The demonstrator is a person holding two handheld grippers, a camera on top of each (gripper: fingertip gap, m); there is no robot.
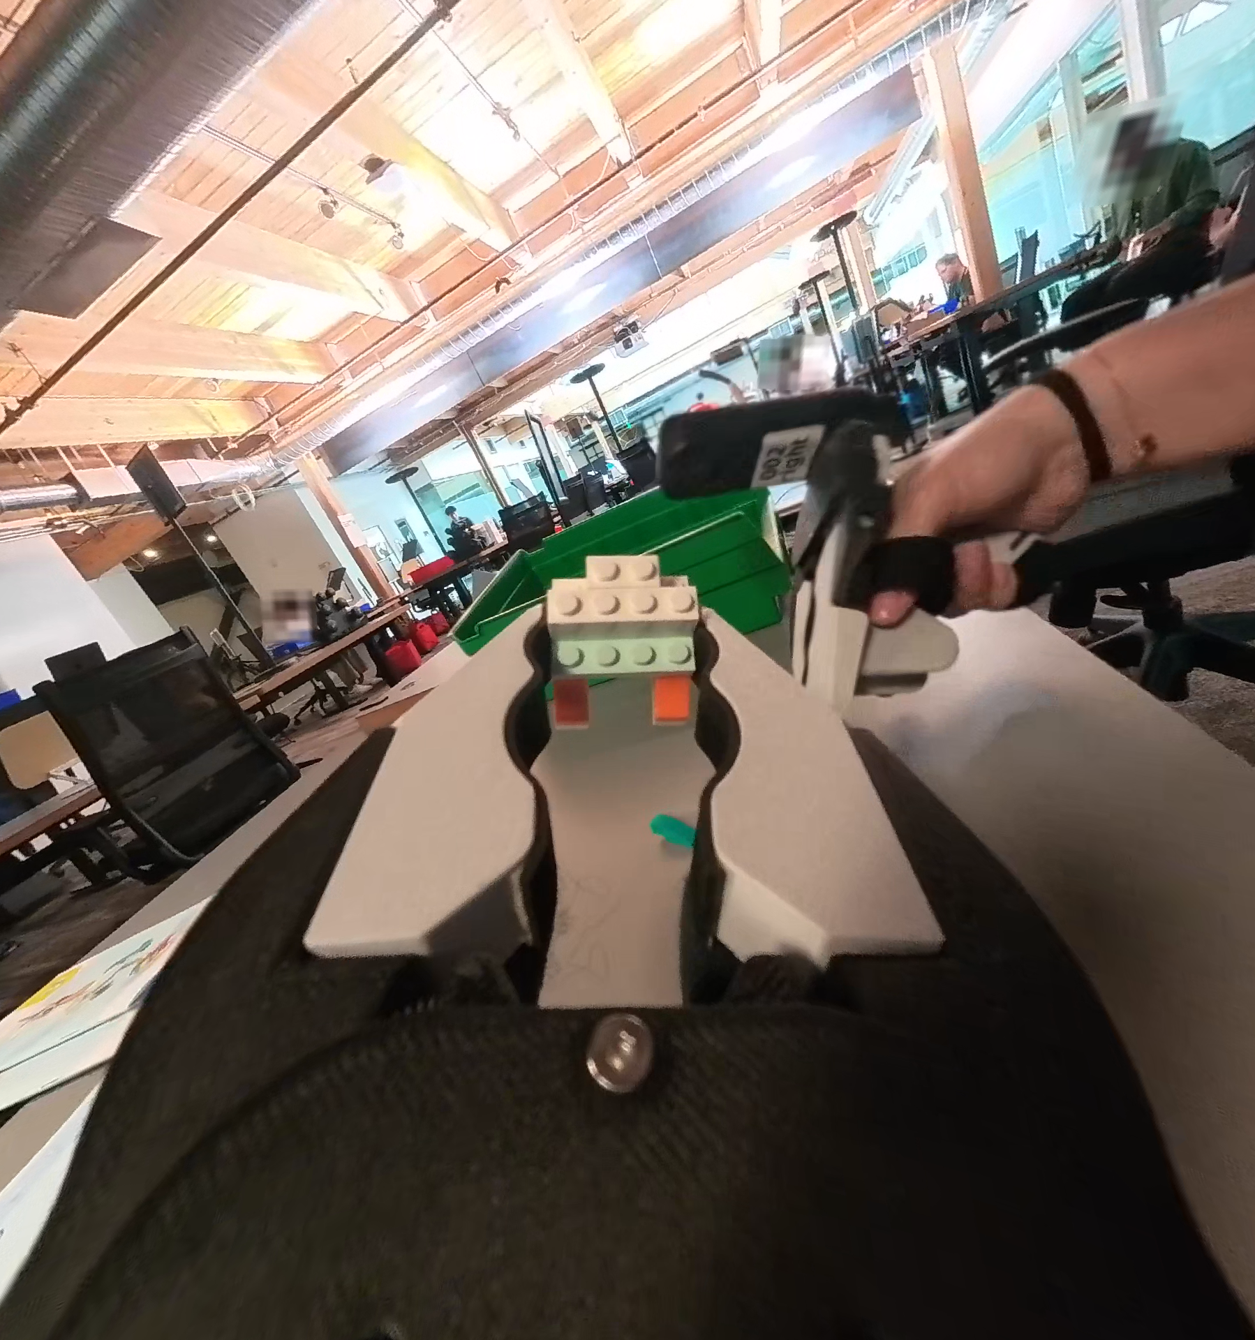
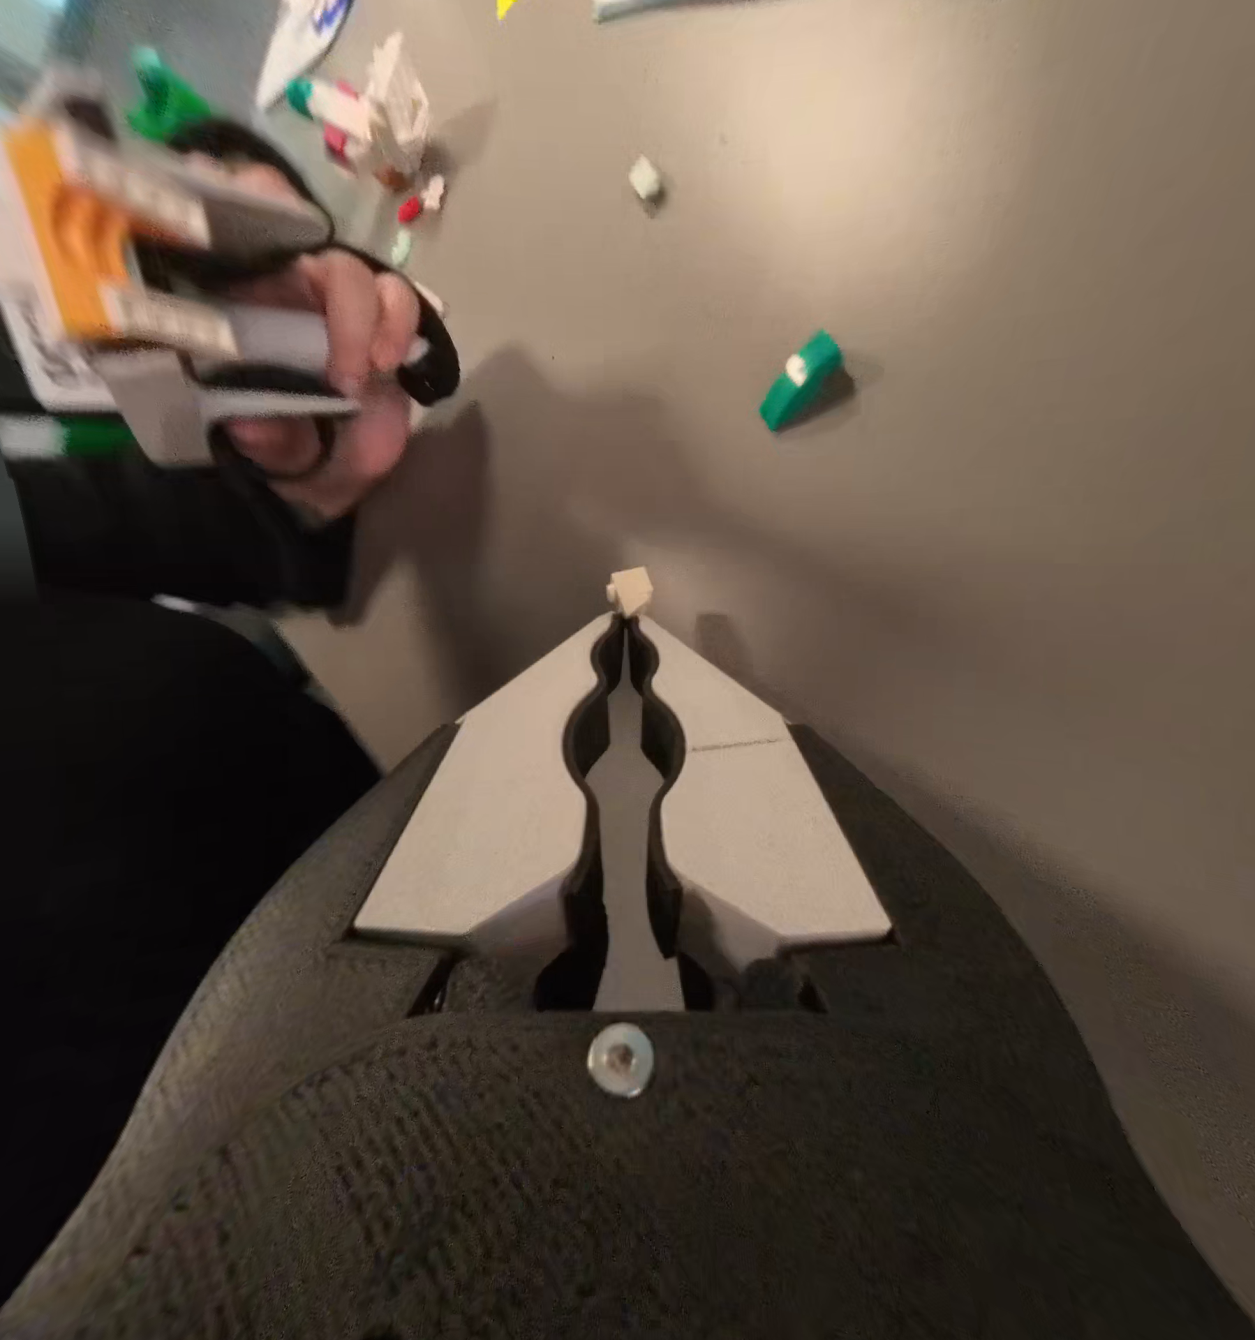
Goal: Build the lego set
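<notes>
Item 1. Left gripper [image 1: 624,645], centre of the left wrist view: clamped on a small brick stack [image 1: 622,629], white rows over a pale green row with two orange-red blocks beneath. The stack is held studs-up and lifted off the table, probably to present its top for the next piece.

Item 2. Right gripper [image 2: 626,625], centre of the right wrist view: tips pinched on a tiny cream cube [image 2: 628,592], gripped only at its lower edge, so the hold looks slight. It points down over the grey table [image 2: 1009,507]; in the left wrist view the same tool sits right of centre, tips low, held by a hand [image 1: 987,500].

Item 3. Loose parts on the table, right wrist view: a green wedge piece [image 2: 804,381] at upper right, a small pale piece [image 2: 646,176] near the top, and a blurred heap of white, red and green pieces [image 2: 385,130] at upper left. All lie well apart from the cube.

Item 4. Green bin [image 1: 653,580], behind the stack in the left wrist view; a booklet [image 1: 66,1015] lies at lower left.

Room to move: open table surrounds the right tips. The path from cube to stack appears unobstructed, though the bin wall stands close behind the stack.
</notes>
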